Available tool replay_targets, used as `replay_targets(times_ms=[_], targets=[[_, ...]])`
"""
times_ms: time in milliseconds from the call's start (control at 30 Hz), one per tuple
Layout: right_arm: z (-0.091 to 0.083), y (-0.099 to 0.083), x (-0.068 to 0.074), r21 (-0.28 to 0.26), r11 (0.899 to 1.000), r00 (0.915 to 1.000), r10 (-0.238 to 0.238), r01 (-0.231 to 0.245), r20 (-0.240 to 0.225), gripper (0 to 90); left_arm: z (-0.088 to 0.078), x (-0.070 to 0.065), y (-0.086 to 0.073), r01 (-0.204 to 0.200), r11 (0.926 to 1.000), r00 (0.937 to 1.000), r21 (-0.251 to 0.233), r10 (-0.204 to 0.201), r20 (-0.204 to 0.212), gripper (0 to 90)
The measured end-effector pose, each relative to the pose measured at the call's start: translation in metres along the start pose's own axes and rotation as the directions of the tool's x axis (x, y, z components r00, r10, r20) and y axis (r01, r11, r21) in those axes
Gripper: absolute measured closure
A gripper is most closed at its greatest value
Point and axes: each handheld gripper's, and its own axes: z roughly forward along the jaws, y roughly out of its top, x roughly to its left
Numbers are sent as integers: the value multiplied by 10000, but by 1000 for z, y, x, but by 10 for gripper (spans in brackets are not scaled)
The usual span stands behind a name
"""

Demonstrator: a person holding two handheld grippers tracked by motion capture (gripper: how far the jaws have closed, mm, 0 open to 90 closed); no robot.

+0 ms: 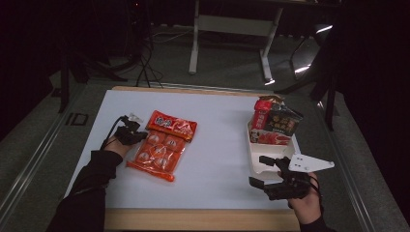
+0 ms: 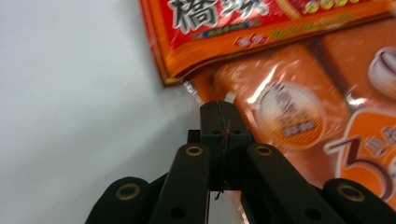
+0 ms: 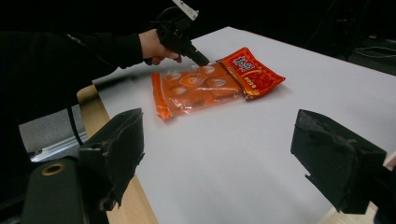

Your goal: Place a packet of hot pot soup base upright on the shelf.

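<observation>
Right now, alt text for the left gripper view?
The left gripper, jaws shut, pinches the clear edge of an orange snack pack lying on the white table. A red packet with bold printed characters overlaps the pack's top end.

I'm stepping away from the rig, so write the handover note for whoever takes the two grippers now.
Left gripper: jaws shut, tips at the edge of the orange snack pack; whether they pinch its clear film cannot be told.
Right gripper: open, holding nothing, beside the white tray.
Things: the orange snack pack lies flat on the white table, the red pouch overlapping its far end. The tray already holds a few packets.
Done: some packets in the tray.
Left, probably: move the pack and pouch to the tray.
</observation>
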Motion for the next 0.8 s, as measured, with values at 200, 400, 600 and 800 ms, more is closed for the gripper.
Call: replay_targets(times_ms=[200,400,600,800], targets=[[1,0,0,19,10000,10000,-35,35,-33,171,0,-9,1,-108,9999,9996,59,107,264,900],[2,0,2,27,10000,10000,-38,38,-71,171,4,-33,3,-357,9993,9959,-60,360,825,900],[2,1,3,64,9999,9999,-101,102,-109,171,9,-65,12,-1095,9940,9847,38,1079,1370,900],[1,0,3,19,10000,9999,-49,50,-132,171,14,-92,17,-1614,9869,9701,-22,1590,1836,900]])
